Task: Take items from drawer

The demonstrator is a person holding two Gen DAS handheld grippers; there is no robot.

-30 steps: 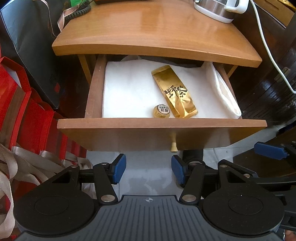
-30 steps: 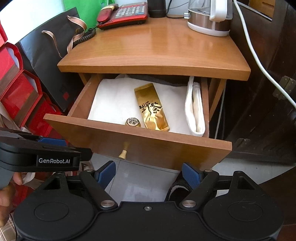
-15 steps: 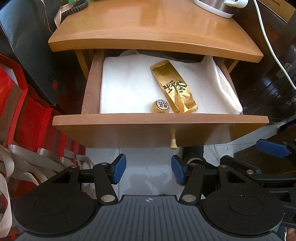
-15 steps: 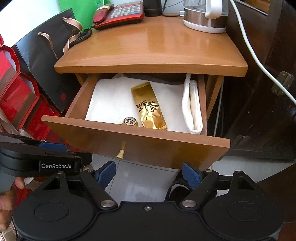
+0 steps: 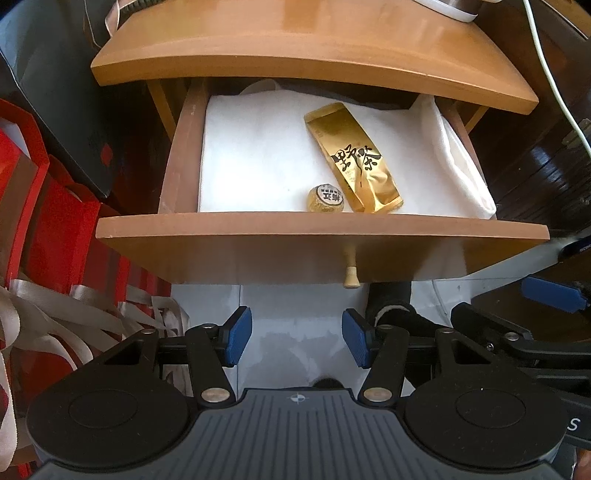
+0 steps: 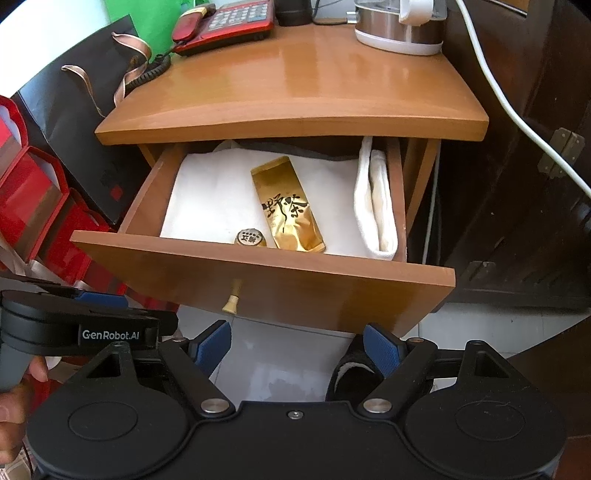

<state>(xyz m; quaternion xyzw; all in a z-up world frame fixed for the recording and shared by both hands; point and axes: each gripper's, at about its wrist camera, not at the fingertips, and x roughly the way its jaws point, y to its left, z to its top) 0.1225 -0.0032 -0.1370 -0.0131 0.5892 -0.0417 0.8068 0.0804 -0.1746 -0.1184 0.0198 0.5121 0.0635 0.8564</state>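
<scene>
The wooden drawer (image 5: 317, 236) (image 6: 280, 273) of a small bedside table stands pulled out, lined with white cloth. On the cloth lie a long gold tea packet (image 5: 352, 157) (image 6: 288, 210) with black characters and, beside its near end, a small round gold-wrapped tea ball (image 5: 326, 198) (image 6: 250, 237). My left gripper (image 5: 295, 341) hangs open below the drawer front, with nothing between its blue pads. My right gripper (image 6: 297, 352) is also open and empty, below and in front of the drawer. Part of the right tool (image 5: 554, 295) shows at the right edge of the left wrist view.
A small wooden knob (image 5: 350, 277) (image 6: 232, 301) sticks out of the drawer front. On the tabletop (image 6: 295, 85) stand a red telephone (image 6: 225, 20) and a steel kettle (image 6: 399, 26). Red gift bags (image 5: 44, 206) and a black bag (image 6: 85, 110) crowd the left. A white cable (image 6: 517, 114) hangs at right.
Both cameras have shifted a little nearer and higher over the drawer, so more of its inside shows. The packet and the tea ball lie as before. Both grippers stay open.
</scene>
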